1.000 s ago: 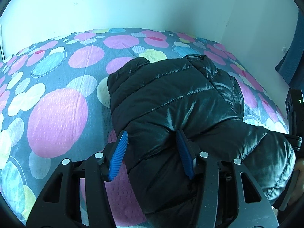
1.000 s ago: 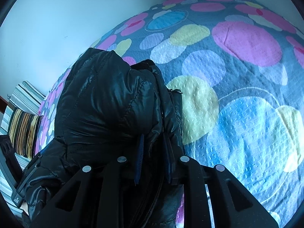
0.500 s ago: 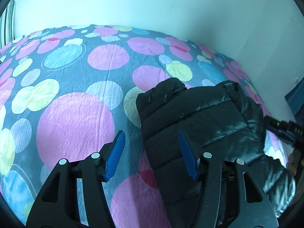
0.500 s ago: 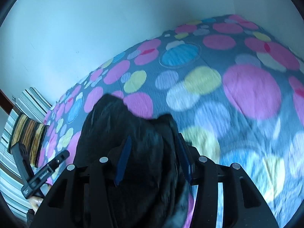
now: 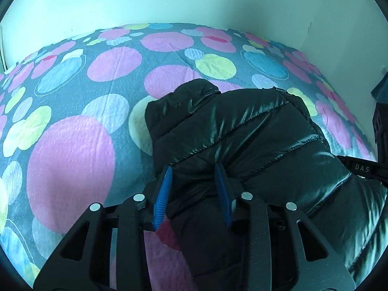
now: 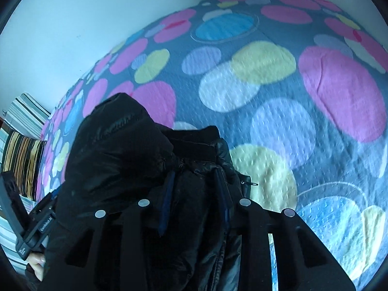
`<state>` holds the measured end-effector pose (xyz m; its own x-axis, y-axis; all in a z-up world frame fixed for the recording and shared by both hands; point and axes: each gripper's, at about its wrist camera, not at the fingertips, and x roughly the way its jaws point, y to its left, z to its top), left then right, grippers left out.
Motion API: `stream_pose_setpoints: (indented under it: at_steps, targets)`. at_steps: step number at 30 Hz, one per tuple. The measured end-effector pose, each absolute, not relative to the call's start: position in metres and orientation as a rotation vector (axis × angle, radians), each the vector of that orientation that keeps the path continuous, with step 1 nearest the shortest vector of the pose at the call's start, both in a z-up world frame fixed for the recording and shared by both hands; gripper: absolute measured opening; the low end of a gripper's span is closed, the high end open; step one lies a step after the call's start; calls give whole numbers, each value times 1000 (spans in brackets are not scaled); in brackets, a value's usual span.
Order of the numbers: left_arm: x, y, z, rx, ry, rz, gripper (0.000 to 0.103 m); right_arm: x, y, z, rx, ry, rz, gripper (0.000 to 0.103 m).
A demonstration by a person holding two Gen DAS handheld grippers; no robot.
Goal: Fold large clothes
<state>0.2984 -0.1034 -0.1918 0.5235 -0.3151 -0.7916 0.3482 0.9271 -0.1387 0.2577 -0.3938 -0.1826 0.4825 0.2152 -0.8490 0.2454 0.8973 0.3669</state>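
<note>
Left wrist shows my left gripper point(image 5: 194, 186) clamped on the jacket point(image 5: 242, 140), which lies bunched on the bedspread point(image 5: 70, 155). My right gripper point(image 6: 196, 191) pinches its collar edge. Mid-fold, I judge; next both lift and carry together.

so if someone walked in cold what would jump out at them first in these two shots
The glossy black quilted puffer jacket bunched near the bed's front edge, dark against the grey bedspread with big pink, yellow and blue circles. Both blue-padded grippers press into it: the left gripper at its lower left part, the right gripper at its zipper side. A striped yellow and black cushion sits at the far left in the right wrist view.
</note>
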Motion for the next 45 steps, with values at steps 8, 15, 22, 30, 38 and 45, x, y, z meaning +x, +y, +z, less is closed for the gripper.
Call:
stream_pose_setpoints:
  at_steps: [8,15,22,30,38,45]
  targets:
    - [292,-85,-175,-16,927,-412,34,250,-398,-175,523,1015,-6,33]
    - [240,-36,-154,-174,905,-456,61,196,-384,-115,587,929,44,64]
    - [202,-36,-159,-209,929,-526,65,146,-339,-97,513,919,110,73]
    - [213,-61,-173,-134,963,-518,66,140,-351,-146,494,1001,15,74]
    - [225,-68,-194,-160,1000,-521,66,145,-365,-189,593,1016,38,80]
    - [222,-65,-183,-142,969,-527,65,141,-367,-183,606,990,55,83]
